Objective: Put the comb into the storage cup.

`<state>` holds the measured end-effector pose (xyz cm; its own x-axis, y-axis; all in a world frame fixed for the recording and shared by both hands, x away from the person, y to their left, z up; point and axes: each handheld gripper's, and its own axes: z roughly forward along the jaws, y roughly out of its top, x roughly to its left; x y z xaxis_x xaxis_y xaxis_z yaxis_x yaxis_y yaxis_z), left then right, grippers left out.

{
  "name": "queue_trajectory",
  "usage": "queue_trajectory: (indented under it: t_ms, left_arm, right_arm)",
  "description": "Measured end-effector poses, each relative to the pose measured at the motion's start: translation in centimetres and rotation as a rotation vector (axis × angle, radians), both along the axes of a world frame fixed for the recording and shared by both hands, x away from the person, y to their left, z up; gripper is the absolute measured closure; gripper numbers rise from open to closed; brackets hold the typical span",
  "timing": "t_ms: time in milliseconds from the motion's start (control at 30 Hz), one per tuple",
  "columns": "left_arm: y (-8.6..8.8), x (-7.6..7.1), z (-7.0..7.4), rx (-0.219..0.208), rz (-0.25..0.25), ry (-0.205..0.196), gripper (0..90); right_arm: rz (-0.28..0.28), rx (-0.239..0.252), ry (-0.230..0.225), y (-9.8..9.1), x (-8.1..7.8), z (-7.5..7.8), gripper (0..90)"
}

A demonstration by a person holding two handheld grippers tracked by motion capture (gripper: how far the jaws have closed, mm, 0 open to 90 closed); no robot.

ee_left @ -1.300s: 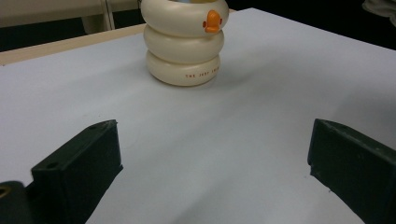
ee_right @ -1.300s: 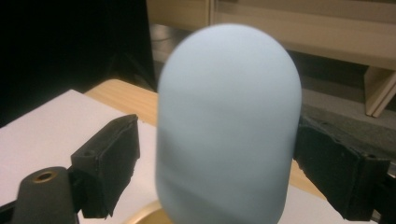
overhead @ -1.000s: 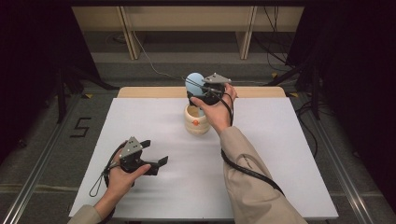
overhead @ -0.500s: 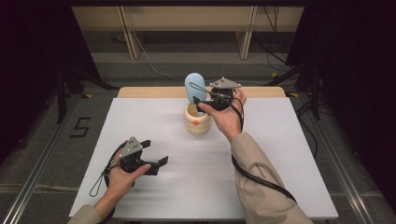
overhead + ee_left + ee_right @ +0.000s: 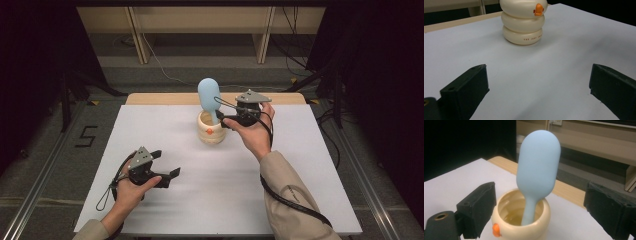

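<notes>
- Pale blue spatula with a rounded oblong silicone head (image 5: 538, 162): stands handle-down in the holder, head uppermost and leaning slightly; seen from the right tongs it lies straight ahead, in line with the gap between the two black jaws but beyond their tips, touching neither.
- Cream ribbed ceramic holder with a small orange beak (image 5: 210, 129): upright on the desk, just ahead of and a little below the right tongs; well apart from the left tongs, which face it across bare desk. Small lettering runs along its lowest ring, too small to read.
- Right tongs (image 5: 220, 118): black body with a grey three-cornered plate on top, held in the person's right hand just beside the holder, jaws pointed at the spatula's handle. Jaws stand wide apart, nothing pressed between them.
- Left tongs (image 5: 168, 164): same build, held low over the near part of the desk in the person's left hand. Jaws spread apart, nothing between them.
- White rectangular desk (image 5: 310, 165): carries the holder; a bare wooden strip runs along its far edge, behind the right tongs.
- Beige sleeve (image 5: 287, 197): covers the right forearm, with a black cable trailing beside it from the right tongs.
</notes>
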<state>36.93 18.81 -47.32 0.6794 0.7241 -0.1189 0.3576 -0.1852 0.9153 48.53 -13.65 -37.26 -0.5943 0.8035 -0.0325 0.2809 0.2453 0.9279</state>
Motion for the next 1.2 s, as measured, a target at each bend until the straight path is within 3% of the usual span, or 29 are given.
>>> queue_trajectory:
  t_ms: [1200]
  left_arm:
    - [0.0, 0.0, 0.0, 0.000, 0.002, 0.003, 1.9]
  right_arm:
    - [0.026, 0.002, 0.023, -5.3, -5.1, -1.7, 13.8]
